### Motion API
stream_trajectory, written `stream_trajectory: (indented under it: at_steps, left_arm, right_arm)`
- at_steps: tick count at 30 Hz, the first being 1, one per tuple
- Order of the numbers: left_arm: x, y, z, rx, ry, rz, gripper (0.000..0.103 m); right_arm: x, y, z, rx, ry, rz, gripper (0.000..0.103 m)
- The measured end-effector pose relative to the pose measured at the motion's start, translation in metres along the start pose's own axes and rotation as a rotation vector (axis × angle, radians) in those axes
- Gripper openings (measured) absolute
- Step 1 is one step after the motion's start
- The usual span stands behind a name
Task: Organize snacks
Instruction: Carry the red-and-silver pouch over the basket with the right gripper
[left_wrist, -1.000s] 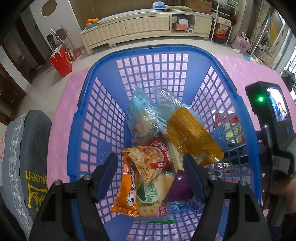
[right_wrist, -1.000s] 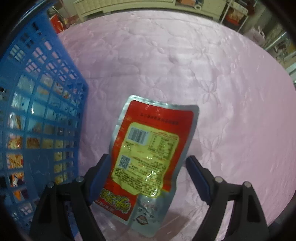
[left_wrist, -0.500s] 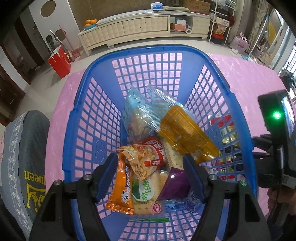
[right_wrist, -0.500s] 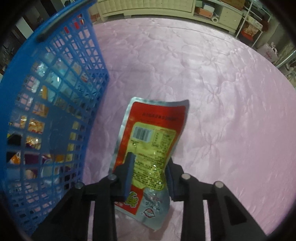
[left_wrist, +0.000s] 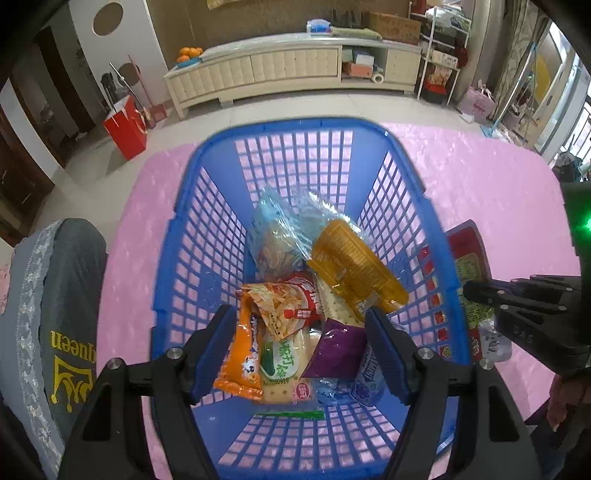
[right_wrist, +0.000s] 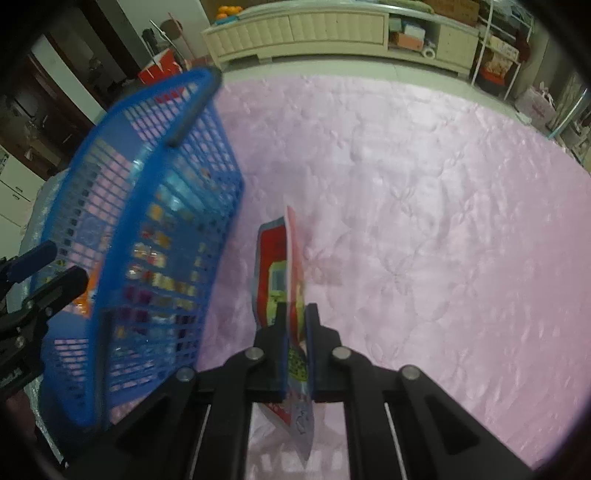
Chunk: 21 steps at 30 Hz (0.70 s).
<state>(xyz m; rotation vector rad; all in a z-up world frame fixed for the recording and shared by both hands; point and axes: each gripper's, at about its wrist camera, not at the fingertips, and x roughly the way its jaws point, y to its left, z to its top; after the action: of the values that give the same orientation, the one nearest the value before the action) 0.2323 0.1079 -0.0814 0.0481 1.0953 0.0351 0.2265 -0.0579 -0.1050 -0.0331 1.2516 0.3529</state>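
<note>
A blue plastic basket (left_wrist: 184, 236) stands on the pink quilted table and holds several snack packets, among them an amber pack (left_wrist: 354, 266) and an orange one (left_wrist: 240, 354). My left gripper (left_wrist: 299, 354) is open and empty, hovering over the basket's near end. My right gripper (right_wrist: 295, 314) is shut on a red and silver snack pouch (right_wrist: 280, 266), lifted edge-on just right of the basket (right_wrist: 155, 206). The pouch also shows past the basket's right wall in the left wrist view (left_wrist: 469, 258), with the right gripper (left_wrist: 476, 295) on it.
The pink table (right_wrist: 424, 221) stretches right of the basket. A grey cushion (left_wrist: 55, 314) lies left of the basket. A cream cabinet (left_wrist: 288, 70) and a red bag (left_wrist: 125, 125) stand on the floor beyond.
My right gripper closed on the pouch and lifted it, turning it on edge beside the basket. My left gripper drew back a little and stayed open.
</note>
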Motion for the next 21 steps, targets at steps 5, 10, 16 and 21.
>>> stream_trajectory:
  at_steps: [5,10,16,21]
  left_arm:
    - [-0.029,0.003,-0.002,-0.016,-0.046,0.000,0.070]
    - [-0.059,0.006,-0.001,-0.031,-0.094,0.004,0.070]
    - [-0.084,0.015,-0.002,-0.039,-0.139,0.017,0.070]
    - [-0.097,0.025,-0.007,-0.052,-0.169,0.021,0.070]
  right_arm:
    - [-0.050,0.004,0.006,0.001,-0.068,0.032,0.010]
    - [-0.083,0.007,0.018,-0.018,-0.140,0.056,0.010]
    - [-0.108,0.025,0.036,-0.060,-0.204,0.093,0.010]
    - [-0.111,0.042,0.043,-0.081,-0.221,0.127,0.010]
